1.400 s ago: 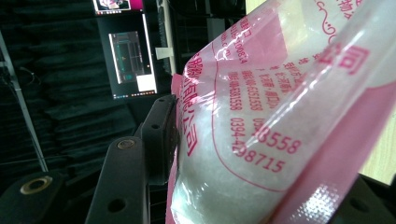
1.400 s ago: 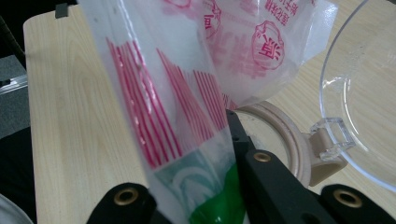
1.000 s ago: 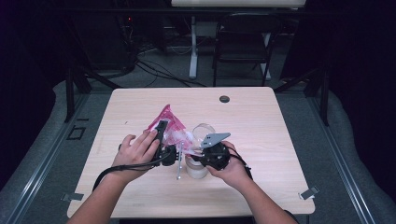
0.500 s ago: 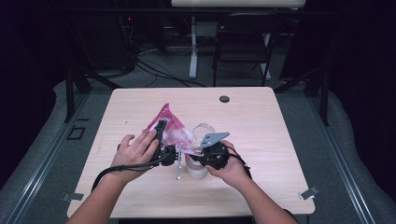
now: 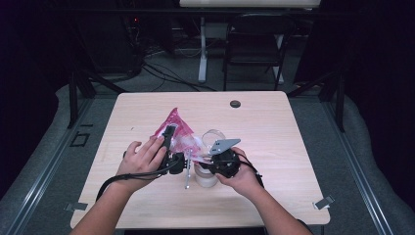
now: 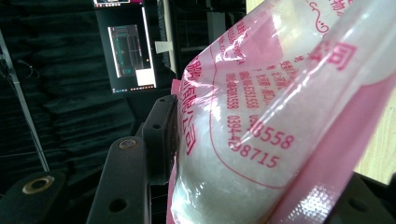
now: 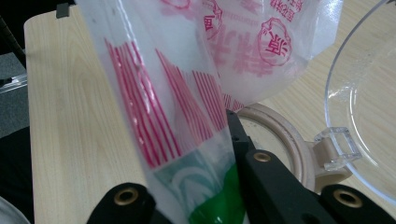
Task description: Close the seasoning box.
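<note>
The bag (image 6: 261, 121) is thin plastic film, glossy and crinkled, clear in places with pink print, and it catches the light in bright streaks; what fills it looks white, fine and powdery through the film. Its lower corner (image 7: 205, 196) shows red stripes and a green patch under the same shiny skin. The left claw (image 6: 140, 158) and right claw (image 7: 196, 205) are matt black hard plastic with brass-coloured rivets. The jar (image 7: 280, 140) has a smooth beige rim, and its hinged lid (image 7: 364, 93) is clear, glassy plastic. The bench (image 5: 274, 117) is pale wood with a fine grain and a satin finish.
</note>
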